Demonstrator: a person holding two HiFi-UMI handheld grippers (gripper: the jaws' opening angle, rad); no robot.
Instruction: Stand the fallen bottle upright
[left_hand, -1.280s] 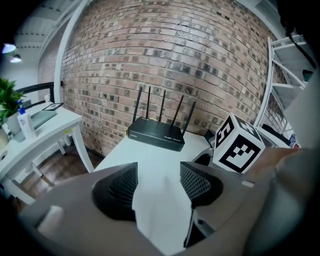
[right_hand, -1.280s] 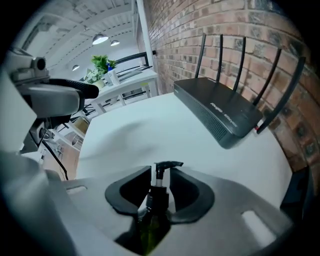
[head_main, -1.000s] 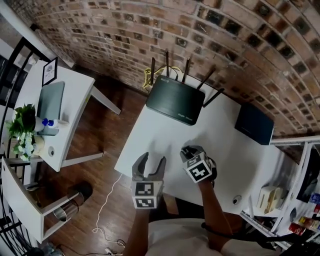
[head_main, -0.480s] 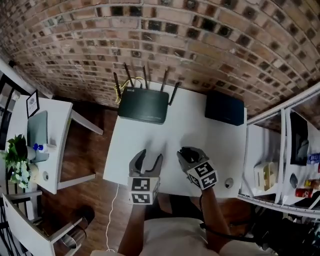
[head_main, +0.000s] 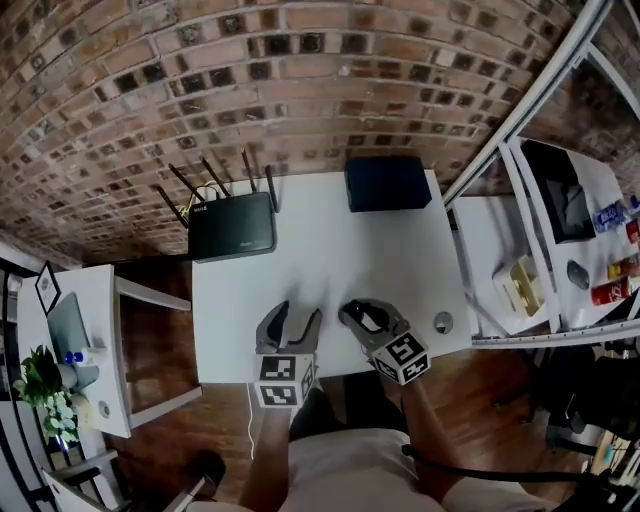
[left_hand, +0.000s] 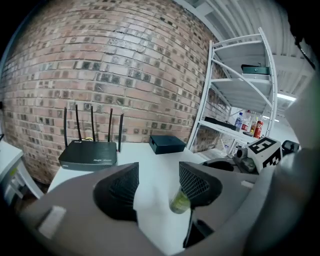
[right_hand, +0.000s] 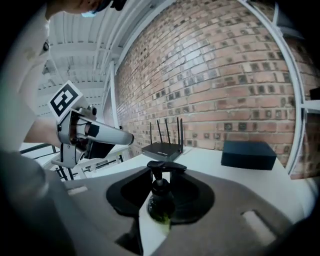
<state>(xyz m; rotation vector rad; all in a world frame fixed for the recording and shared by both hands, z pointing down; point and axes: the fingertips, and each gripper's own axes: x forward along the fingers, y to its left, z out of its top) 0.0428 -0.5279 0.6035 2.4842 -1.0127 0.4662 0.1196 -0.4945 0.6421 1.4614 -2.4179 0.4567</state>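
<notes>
Jaws of the right gripper (right_hand: 159, 181) stand close together on the bottle (right_hand: 161, 204), pressing its dark shoulder from both sides just under the pump head (right_hand: 162, 167). That high grip looks chosen so the body can hang or pivot below the pads while it is brought to vertical. The left gripper (left_hand: 156, 184) has its jaws wide apart and holds nothing. The bottle's greenish lower end shows slanted just beside its right-hand pad, though contact there cannot be told. It is probably kept near to steady the base if the bottle slips. Both grippers sit side by side over the near edge of the white table (head_main: 320, 240), well apart from the router (head_main: 232, 228) and the black box (head_main: 388, 184) by the brick wall, so there is free surface for setting the bottle down. The bottle is small, with a black pump and spout on top, a dark neck and a clear body with yellow-green liquid in it. In the right gripper view the pump points upward, so the bottle seems close to upright. Whether its base rests on the table cannot be made out.
</notes>
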